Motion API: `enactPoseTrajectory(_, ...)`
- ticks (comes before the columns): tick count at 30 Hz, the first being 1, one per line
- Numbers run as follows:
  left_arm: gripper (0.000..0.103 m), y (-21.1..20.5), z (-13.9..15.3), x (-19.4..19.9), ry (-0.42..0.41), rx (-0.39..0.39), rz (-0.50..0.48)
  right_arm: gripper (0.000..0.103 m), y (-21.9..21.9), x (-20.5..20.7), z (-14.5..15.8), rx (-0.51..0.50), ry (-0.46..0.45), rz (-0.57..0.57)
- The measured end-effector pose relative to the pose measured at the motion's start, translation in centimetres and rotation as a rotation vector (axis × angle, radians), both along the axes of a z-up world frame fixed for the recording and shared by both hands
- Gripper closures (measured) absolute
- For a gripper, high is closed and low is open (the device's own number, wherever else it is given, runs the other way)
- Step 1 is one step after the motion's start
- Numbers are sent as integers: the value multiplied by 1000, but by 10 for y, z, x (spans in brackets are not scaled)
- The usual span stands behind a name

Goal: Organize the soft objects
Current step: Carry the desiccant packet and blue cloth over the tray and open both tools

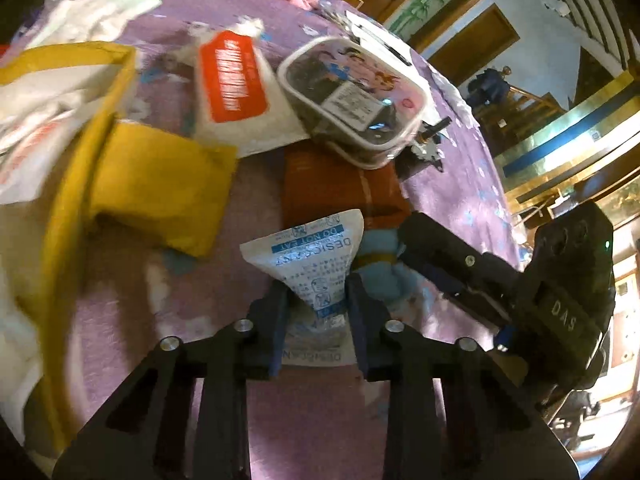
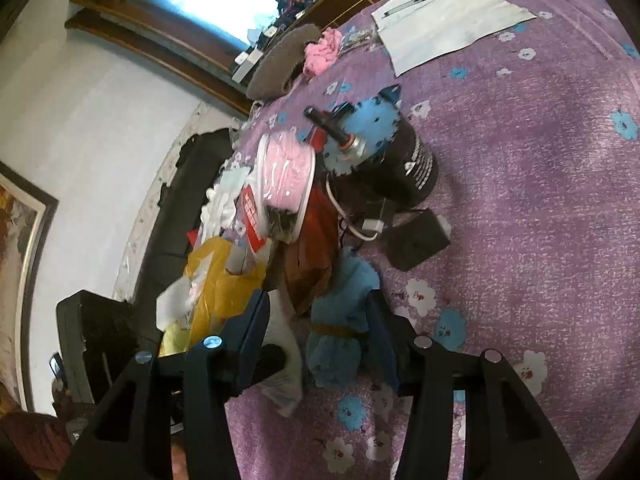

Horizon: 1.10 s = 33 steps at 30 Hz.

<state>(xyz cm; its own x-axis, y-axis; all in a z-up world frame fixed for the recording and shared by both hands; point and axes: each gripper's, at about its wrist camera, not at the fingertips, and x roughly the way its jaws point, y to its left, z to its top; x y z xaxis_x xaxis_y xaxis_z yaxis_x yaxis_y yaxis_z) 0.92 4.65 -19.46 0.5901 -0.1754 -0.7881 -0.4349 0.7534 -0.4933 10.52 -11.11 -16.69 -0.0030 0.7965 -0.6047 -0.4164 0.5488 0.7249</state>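
Observation:
My left gripper point(image 1: 318, 296) is shut on a white desiccant packet point(image 1: 308, 256) with blue print, held just above the purple cloth. Beyond it lies a blue plush toy point(image 1: 380, 268) with a yellow band. My right gripper point(image 2: 318, 316) is open, its fingers on either side of the blue plush toy point(image 2: 340, 320); the right gripper also shows at the right of the left wrist view point(image 1: 440, 252). A yellow fabric bin point(image 1: 76, 184) stands at the left with white packets inside. A yellow pouch point(image 1: 160, 184) lies beside it.
A purple flowered cloth point(image 2: 540, 200) covers the table. A white and orange wipes pack point(image 1: 236, 88), a clear lidded box point(image 1: 352, 100), a red-brown packet point(image 1: 340, 184), a black cylinder point(image 2: 400, 168), a small black box point(image 2: 416, 240) and papers with a pen point(image 2: 440, 20) lie around.

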Motion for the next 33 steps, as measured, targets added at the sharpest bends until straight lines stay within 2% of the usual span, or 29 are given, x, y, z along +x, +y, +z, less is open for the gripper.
enactPoseTrajectory(4,78,15,0,-24,-47,-121,47,54,13,-11,0,-122,-61,31)
enactPoseTrajectory(6,78,20,6,-36,-79,-126,58,55,19,-18,3,-167,-114,46)
enactPoseTrajectory(8,78,23,13,-47,-105,-131,68,69,25,-25,4,-217,-163,61)
enactPoseTrajectory(12,78,32,24,-67,-142,-141,92,74,31,-35,7,-293,-260,77)
enactPoseTrajectory(15,78,42,38,-88,-169,-134,117,76,28,-41,9,-322,-254,75)
enactPoseTrajectory(18,78,56,51,-115,-181,-97,166,77,23,-54,12,-329,-229,68)
enactPoseTrajectory(23,78,82,57,-146,-202,-94,233,77,22,-81,24,-297,-233,87)
enactPoseTrajectory(33,78,113,56,-181,-231,-90,326,77,60,-113,67,-193,-328,155)
